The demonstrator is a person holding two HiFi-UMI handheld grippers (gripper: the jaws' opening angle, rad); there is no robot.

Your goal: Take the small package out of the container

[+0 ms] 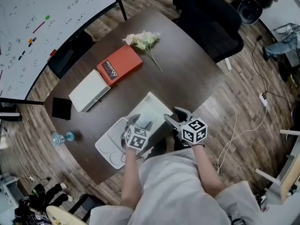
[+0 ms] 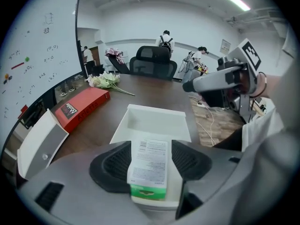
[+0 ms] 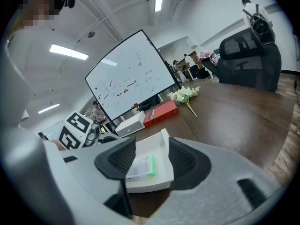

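**Left tool point(image 2: 151, 150) poised over the small package point(image 2: 149, 165) in its container point(image 2: 154, 112)**

The left tool tips steeply down over the container's near end. Its jaws stand apart with the small package between them, and the pads do not visibly press on it. The package lies flat inside the white container at that near end, printed label up and green strip toward the person. The right tool point(image 3: 152, 145) hangs at the container's near right corner, its jaws also apart, with that corner showing between them. A white tray point(image 1: 108, 149) lies just beside the container's left side. Beyond the container, on the brown bench point(image 1: 187, 78), sit a white box point(image 1: 90, 91) and a red book point(image 1: 119, 65). Farther off lies a sprig of white flowers point(image 1: 143, 40).
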